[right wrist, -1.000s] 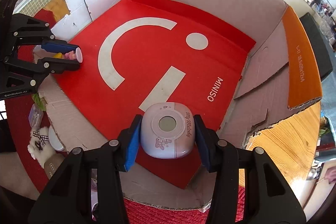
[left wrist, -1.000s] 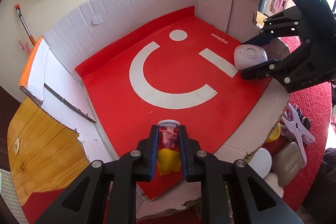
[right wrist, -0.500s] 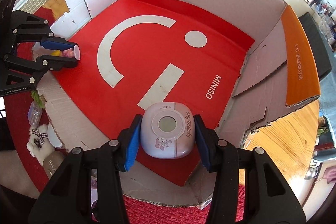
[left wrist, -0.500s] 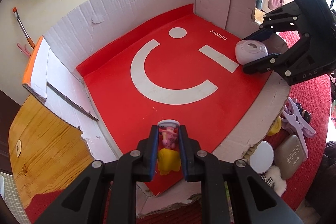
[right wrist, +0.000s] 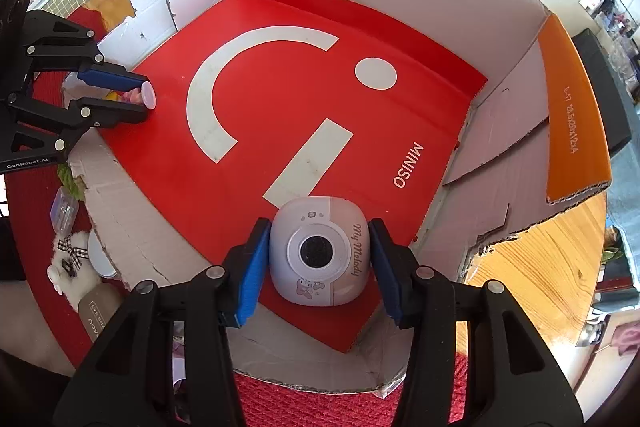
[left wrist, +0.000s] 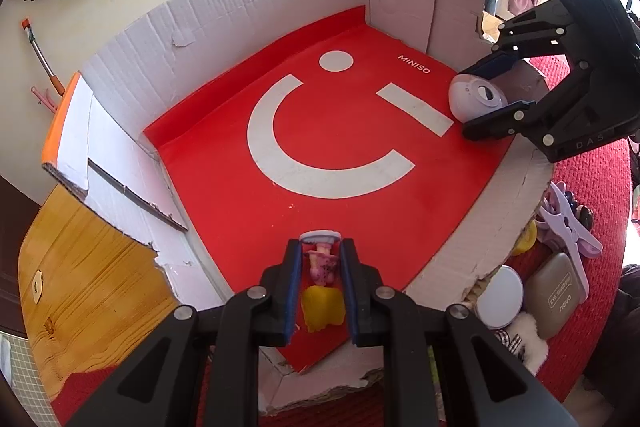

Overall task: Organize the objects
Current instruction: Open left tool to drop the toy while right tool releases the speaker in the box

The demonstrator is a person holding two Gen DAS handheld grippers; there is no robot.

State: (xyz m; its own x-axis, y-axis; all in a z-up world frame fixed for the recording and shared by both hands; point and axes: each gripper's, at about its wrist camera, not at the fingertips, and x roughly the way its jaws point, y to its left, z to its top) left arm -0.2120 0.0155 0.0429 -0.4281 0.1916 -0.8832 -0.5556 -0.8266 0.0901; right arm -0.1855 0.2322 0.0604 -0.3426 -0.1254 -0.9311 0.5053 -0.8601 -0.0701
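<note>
Over the near edge of the cardboard box [left wrist: 132, 67], my left gripper [left wrist: 320, 259] is closed on a small pink-and-yellow figurine [left wrist: 322, 281]. Its blue pads press both sides; the pale round base pokes out past the fingertips, and the yellow part sits back between the fingers. I cannot make out what the figure depicts, since the fingers cover its flanks. From the right wrist view the same figurine [right wrist: 134, 95] is mostly hidden in that gripper [right wrist: 140, 97], with only the round base and a bit of pink and yellow showing.

My right gripper [right wrist: 320, 251] holds the lilac toy camera [right wrist: 318, 253], lettered "My Melody", over the box's red liner [right wrist: 400, 27] near the corner by the MINISO print. Its pads lie against the camera's sides, though I cannot tell whether it touches the liner beneath. In the left wrist view the camera [left wrist: 476, 99] is half covered by the right gripper [left wrist: 490, 95].

Outside the box, on the red cloth [left wrist: 580, 187], a clutter sits partly cut off by the box wall: a lilac clip [left wrist: 568, 223], a grey eye-shadow case [left wrist: 556, 295], a round white compact [left wrist: 500, 291] and something white and fluffy [left wrist: 524, 339] whose shape I cannot read. A wooden tabletop [left wrist: 80, 267] shows through the torn left wall.
</note>
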